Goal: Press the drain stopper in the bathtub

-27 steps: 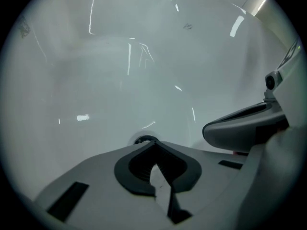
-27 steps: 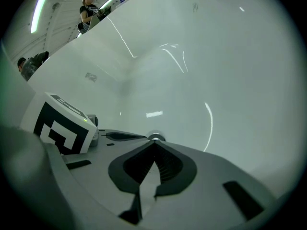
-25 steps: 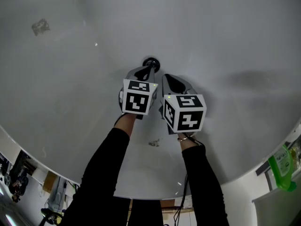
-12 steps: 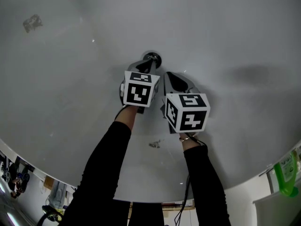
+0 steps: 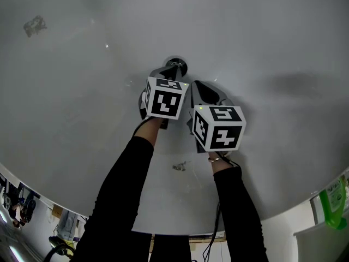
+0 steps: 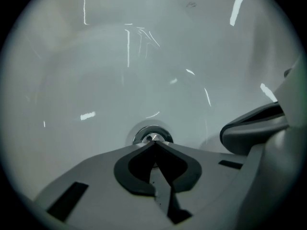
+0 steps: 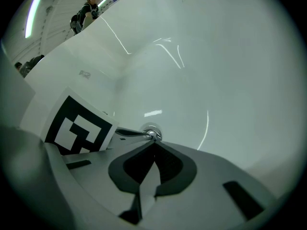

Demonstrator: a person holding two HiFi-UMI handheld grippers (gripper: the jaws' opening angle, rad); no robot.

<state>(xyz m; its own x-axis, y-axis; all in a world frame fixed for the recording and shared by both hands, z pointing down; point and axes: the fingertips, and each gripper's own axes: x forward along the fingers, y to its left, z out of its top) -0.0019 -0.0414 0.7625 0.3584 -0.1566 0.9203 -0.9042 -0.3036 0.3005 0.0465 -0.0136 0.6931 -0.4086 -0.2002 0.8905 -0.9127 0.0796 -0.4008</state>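
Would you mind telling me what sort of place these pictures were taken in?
Inside a smooth white curved bathtub, seemingly set in a large hall rather than a home bathroom: a round chrome drain stopper sits in its floor, and people stand beyond its rim.

Left gripper (image 5: 170, 75) tip sits at the drain stopper (image 5: 178, 66), right gripper (image 5: 197, 87) just beside.

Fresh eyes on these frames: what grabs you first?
Two cube-topped grippers side by side at the centre of the head view: the left gripper and the right gripper, both with jaws together and empty. The left one's tips sit right at the small round chrome drain stopper, low in the glossy white bathtub that fills every view.
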